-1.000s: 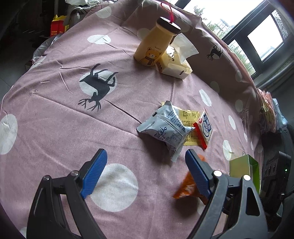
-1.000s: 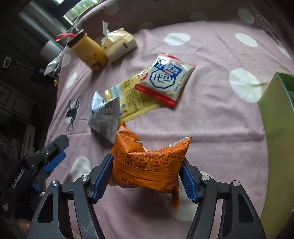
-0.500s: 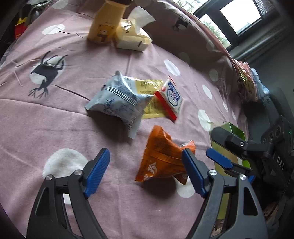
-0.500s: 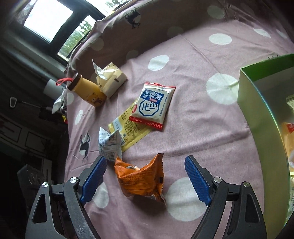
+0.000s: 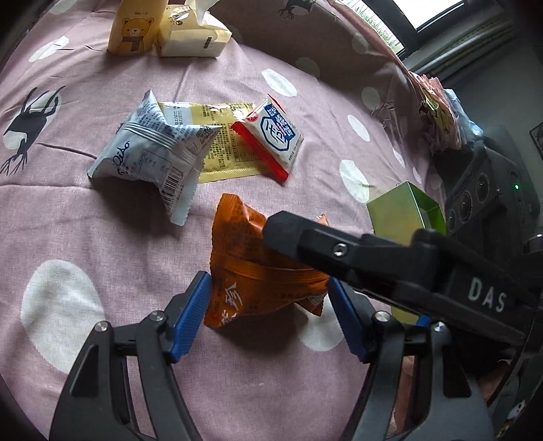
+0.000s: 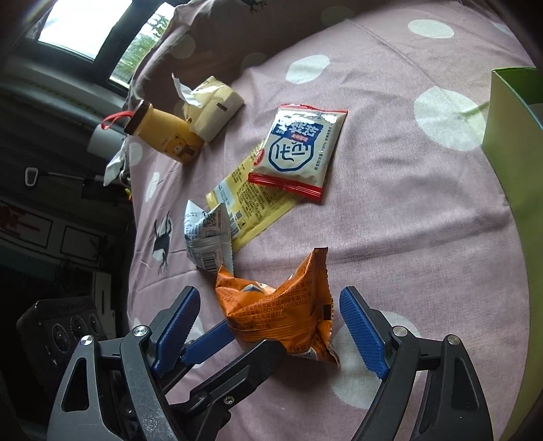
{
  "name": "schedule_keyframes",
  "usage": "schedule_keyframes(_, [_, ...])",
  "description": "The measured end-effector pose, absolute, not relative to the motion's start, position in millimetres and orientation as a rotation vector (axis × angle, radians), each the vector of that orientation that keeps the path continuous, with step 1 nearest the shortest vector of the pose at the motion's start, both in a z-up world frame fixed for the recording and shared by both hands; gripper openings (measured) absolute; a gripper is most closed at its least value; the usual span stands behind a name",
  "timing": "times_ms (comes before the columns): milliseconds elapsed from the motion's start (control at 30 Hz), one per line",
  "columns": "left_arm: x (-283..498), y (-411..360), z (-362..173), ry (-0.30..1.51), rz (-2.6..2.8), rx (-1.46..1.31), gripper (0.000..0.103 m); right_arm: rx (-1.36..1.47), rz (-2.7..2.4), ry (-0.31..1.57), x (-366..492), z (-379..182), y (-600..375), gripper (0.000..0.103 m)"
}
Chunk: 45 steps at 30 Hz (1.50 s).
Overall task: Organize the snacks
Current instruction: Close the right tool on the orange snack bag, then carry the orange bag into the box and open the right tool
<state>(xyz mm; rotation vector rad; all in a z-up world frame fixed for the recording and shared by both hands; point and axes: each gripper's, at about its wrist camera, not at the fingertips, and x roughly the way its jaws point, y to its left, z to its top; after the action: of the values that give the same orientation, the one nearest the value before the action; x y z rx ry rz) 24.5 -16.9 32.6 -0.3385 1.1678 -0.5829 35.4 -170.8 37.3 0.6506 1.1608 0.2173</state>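
An orange packet (image 5: 258,271) lies on a table (image 5: 101,244) covered by a mauve cloth with white dots. The left gripper (image 5: 268,310) straddles it. Its blue fingers (image 5: 190,315) have just been closing and now touch the packet's two sides, pinching it lightly while it rests on the cloth. The right gripper (image 6: 271,325) hovers over the same packet from the other side. Its fingers (image 6: 363,332) have also just been narrowing, but stand spread with a gap on each side of the packet, not touching it.

Beyond the orange packet lie a silver packet (image 5: 152,152), a flat yellow packet (image 5: 220,149) and a red-and-white packet (image 5: 275,139), the last two overlapping. A green box (image 5: 404,213) stands open at the table's edge, near the orange packet. At the far side stand a yellow bear bottle (image 5: 134,27) and a tissue pack (image 5: 190,40), touching.
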Motion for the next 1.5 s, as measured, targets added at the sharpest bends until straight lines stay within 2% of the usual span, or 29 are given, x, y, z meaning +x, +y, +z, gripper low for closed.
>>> schedule_keyframes(100, [24,-17,33,1.163,-0.587,-0.351,0.065,0.673,0.227,1.172,37,30,-171,0.073])
schedule_keyframes(267, [21,-19,38,1.140,-0.605,-0.349,0.058,0.672,0.239,1.160,35,33,-173,0.070])
schedule_keyframes(600, [2,-27,82,0.955,-0.665,-0.336,0.056,0.597,0.248,0.994,14,84,-178,0.070])
schedule_keyframes(933, [-19,-85,130,0.774,-0.819,-0.253,0.056,0.599,0.152,0.766,-27,142,-232,0.070])
schedule_keyframes(1233, [-22,-162,138,0.795,-0.982,-0.143,0.056,0.683,-0.001,0.673,-62,150,-304,0.070])
schedule_keyframes(1500, [-20,-213,125,0.876,-1.089,-0.101,0.056,0.761,-0.141,0.669,-81,138,-350,0.070])
